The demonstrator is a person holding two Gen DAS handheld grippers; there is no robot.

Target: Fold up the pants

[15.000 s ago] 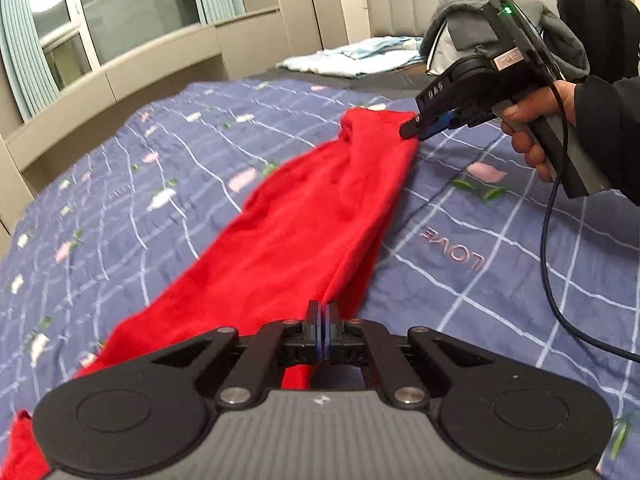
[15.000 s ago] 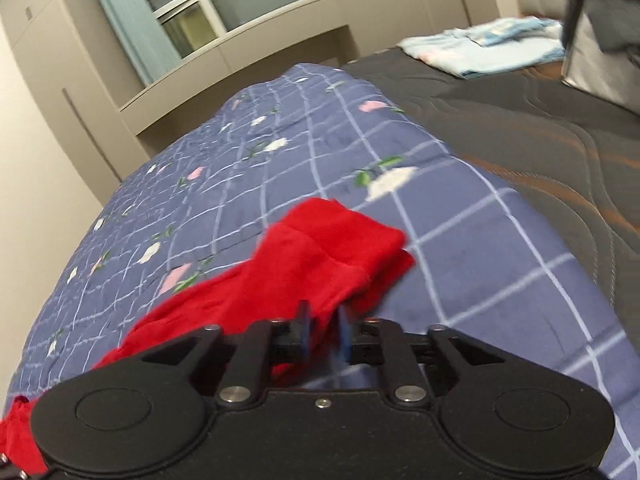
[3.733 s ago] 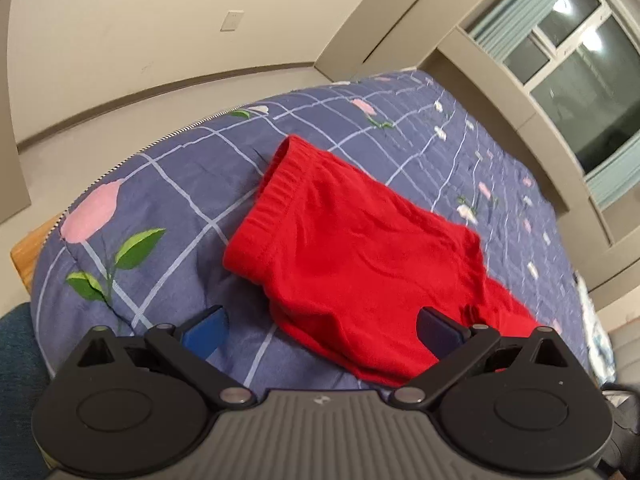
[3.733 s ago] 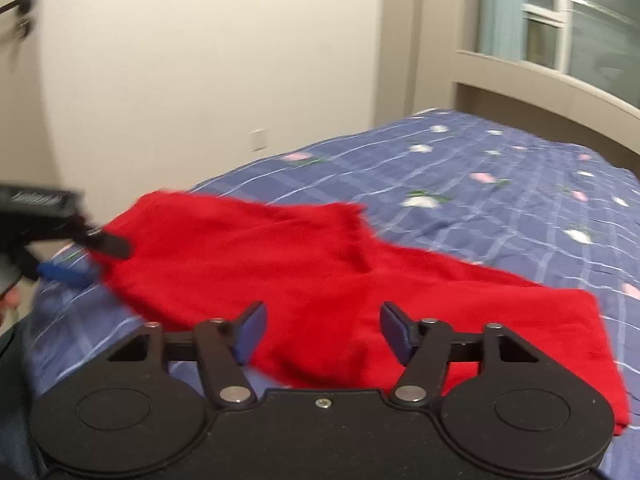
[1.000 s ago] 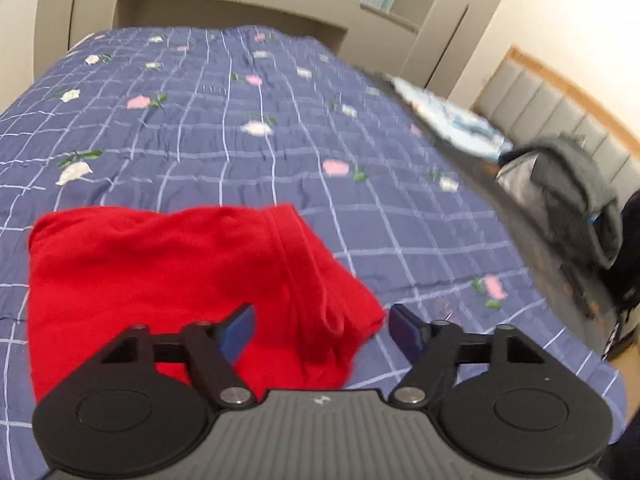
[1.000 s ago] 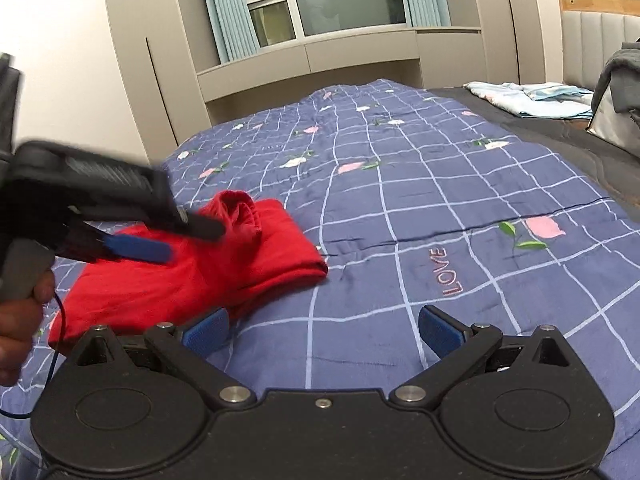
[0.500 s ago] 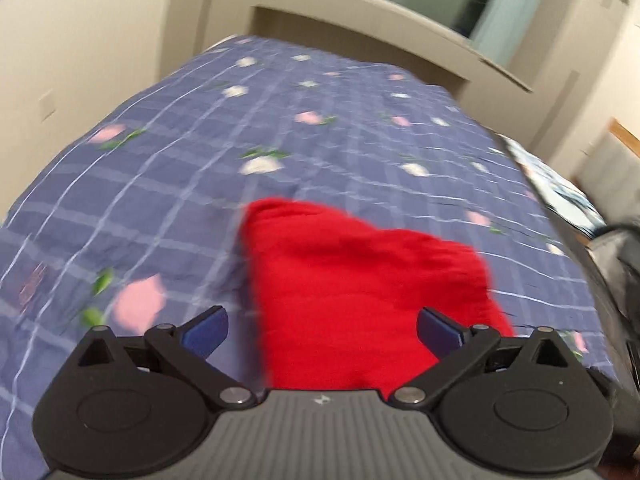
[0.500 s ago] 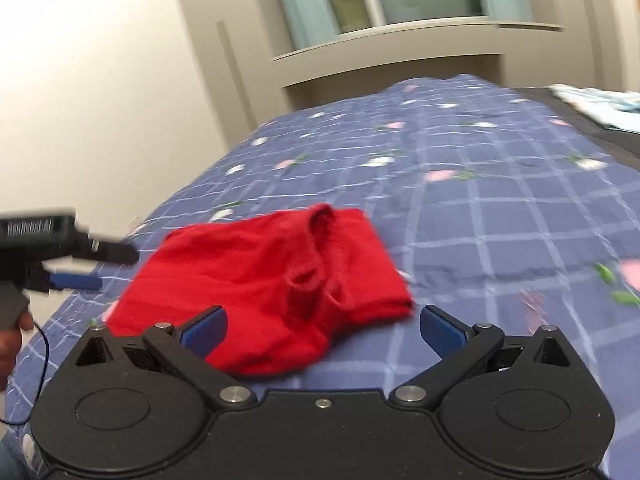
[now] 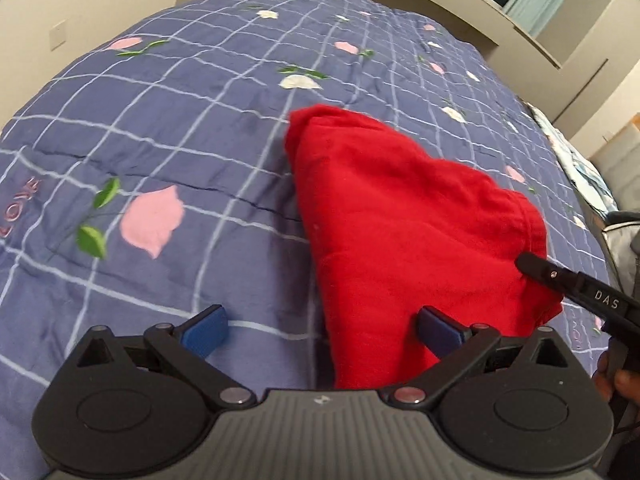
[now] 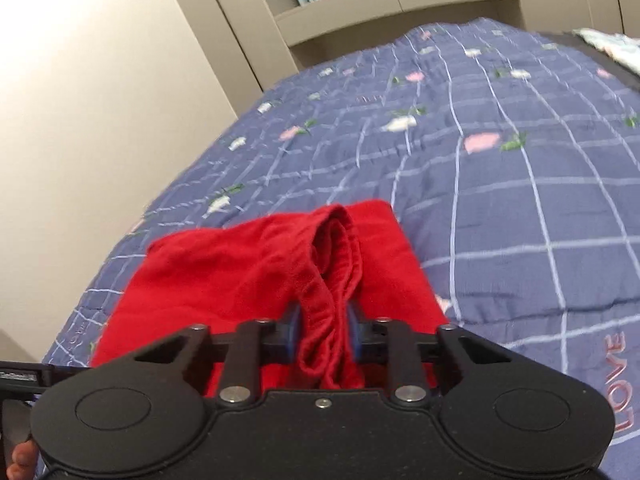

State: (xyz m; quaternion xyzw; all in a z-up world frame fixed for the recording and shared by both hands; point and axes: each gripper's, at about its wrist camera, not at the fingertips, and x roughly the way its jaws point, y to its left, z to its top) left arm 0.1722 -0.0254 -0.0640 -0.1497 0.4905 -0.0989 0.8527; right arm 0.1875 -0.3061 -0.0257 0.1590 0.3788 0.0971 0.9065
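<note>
The red pants [image 9: 404, 216] lie folded into a compact bundle on the blue checked bedspread [image 9: 192, 128]. My left gripper [image 9: 320, 330] is open just above the bundle's near edge, its right blue pad over the cloth. My right gripper [image 10: 323, 334] is shut on the pants' bunched waistband [image 10: 332, 276], which stands up in a ridge between the pads. The right gripper also shows in the left wrist view [image 9: 568, 280], touching the bundle's right edge. The pants fill the lower left in the right wrist view [image 10: 224, 272].
The bedspread carries pink and white flowers and "LOVE" lettering [image 10: 620, 380]. A beige wall [image 10: 80, 100] and cabinets [image 10: 360, 12] stand beyond the bed. Pale blue laundry [image 10: 612, 48] lies at the far right. A grey garment [image 9: 624, 240] sits at the right edge.
My right gripper has moved in and shut on the waistband; half a second ago it was open and back from the bundle. My left gripper has come closer to the pants, still open.
</note>
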